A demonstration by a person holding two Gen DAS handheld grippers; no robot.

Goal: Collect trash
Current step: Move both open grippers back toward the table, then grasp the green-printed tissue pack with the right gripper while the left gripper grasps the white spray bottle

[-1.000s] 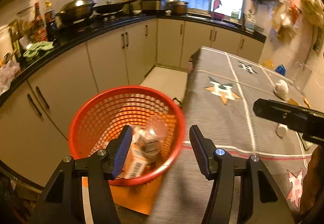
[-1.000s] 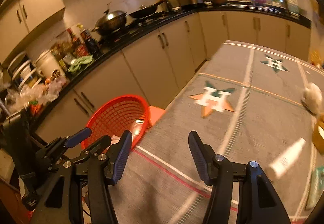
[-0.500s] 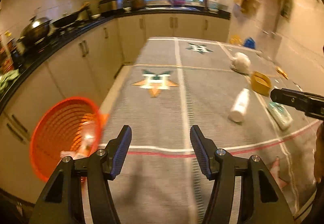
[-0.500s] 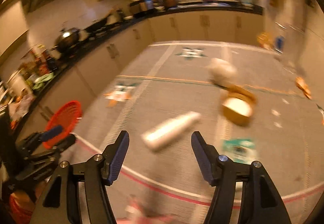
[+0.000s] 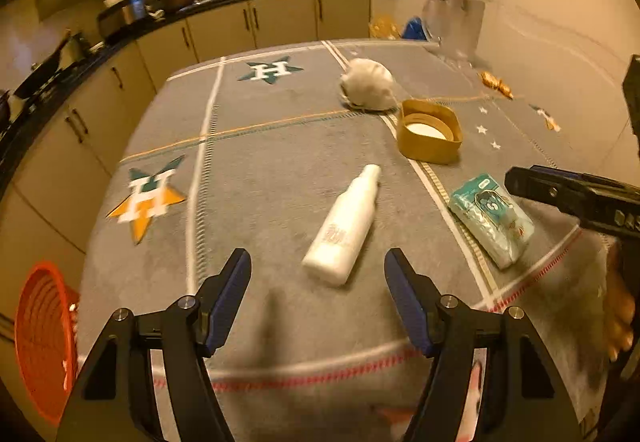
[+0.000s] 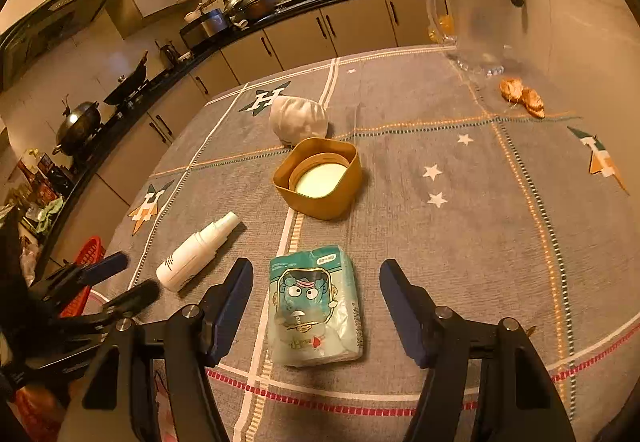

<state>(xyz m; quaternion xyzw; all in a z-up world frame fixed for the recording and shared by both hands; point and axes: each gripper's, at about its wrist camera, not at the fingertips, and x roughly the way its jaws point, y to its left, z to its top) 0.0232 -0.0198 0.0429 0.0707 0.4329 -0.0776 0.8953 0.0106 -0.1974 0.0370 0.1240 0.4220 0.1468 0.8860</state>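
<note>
Looking down the right gripper (image 6: 316, 306), its jaws have just been opening and stand wide with nothing clamped; the teal packet (image 6: 316, 306) lies right between them, long axis 12-to-6. Left gripper (image 5: 318, 298), also wide and empty, has the white bottle (image 5: 346, 226) at 12, tipped toward 1.

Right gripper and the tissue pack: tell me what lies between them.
Nothing: right wrist view shows the right gripper open, fingers flanking the tissue pack on bare tablecloth.
</note>
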